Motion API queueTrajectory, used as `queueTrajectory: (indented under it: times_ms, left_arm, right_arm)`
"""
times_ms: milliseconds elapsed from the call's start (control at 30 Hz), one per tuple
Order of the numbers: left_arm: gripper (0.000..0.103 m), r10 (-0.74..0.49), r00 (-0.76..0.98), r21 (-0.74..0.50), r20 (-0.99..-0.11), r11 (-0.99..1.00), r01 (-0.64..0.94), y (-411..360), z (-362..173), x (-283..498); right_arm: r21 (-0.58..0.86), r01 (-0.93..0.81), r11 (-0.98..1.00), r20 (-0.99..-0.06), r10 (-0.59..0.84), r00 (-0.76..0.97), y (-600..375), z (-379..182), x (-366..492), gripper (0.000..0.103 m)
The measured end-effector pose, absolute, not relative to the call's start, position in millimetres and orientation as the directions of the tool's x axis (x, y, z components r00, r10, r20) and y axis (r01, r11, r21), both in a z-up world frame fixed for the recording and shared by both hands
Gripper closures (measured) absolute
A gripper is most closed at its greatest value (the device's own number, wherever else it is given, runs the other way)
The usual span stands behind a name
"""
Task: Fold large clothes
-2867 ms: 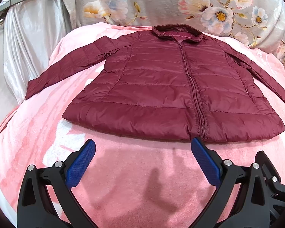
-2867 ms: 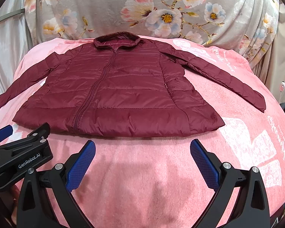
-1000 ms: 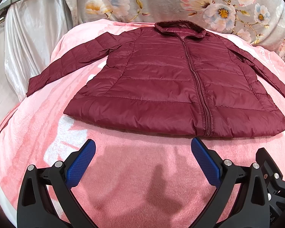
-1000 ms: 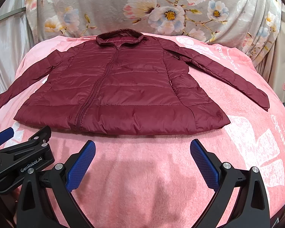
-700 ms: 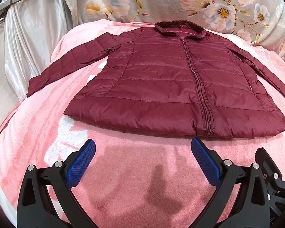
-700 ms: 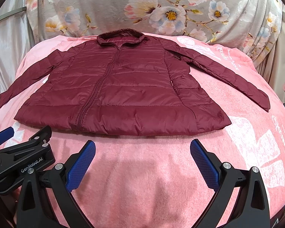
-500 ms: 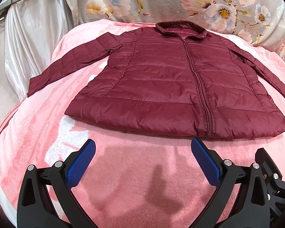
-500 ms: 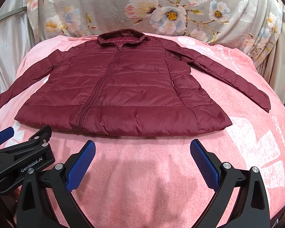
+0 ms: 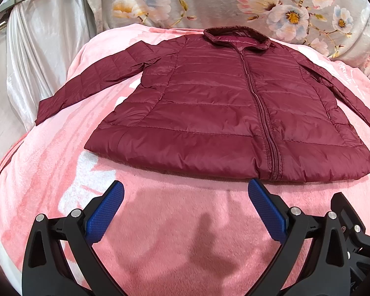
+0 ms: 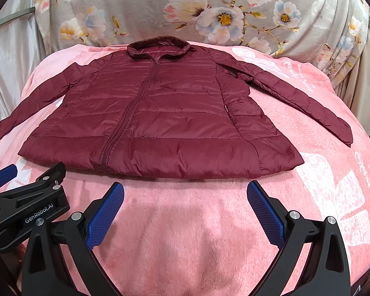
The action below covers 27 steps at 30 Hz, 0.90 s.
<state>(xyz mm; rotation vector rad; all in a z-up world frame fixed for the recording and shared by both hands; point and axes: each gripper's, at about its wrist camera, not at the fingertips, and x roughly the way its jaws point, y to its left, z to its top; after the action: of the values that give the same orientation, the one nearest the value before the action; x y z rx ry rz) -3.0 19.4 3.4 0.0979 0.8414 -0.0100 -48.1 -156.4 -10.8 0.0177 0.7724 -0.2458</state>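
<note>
Maroon puffer jacket lies flat, zipped, on a pink blanket.

Left wrist: the left gripper hovers wide open and empty just before the jacket's hem. Right wrist: the right gripper, equally wide and empty, sits before that hem too.
</note>
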Motion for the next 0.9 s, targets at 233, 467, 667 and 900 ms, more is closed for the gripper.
queueTrajectory:
  times_ms: [233, 467, 667, 900]
  left_arm:
    - [0.005, 0.035, 0.664, 0.085, -0.747, 0.995, 0.043, 23, 3, 1]
    - [0.005, 0.035, 0.664, 0.085, -0.747, 0.996, 0.042, 22, 3, 5]
    - [0.005, 0.03, 0.673, 0.052, -0.739, 0.999, 0.013, 26, 8, 20]
    - [0.005, -0.017, 0.677, -0.016, -0.736, 1.0, 0.008, 38, 12, 50]
  right_arm:
    - [-0.071, 0.227, 0.971, -0.697, -0.211, 0.685, -155, -12, -47, 0.005]
    - [-0.062, 0.23, 0.971, -0.702, -0.207, 0.682, -164, -12, -41, 0.005]
    - [-0.034, 0.332, 0.943, -0.691, -0.262, 0.674, -214, -4, -25, 0.005]
    - [0.098, 0.623, 0.776, -0.675, -0.408, 0.615, -355, 12, -18, 0.005]
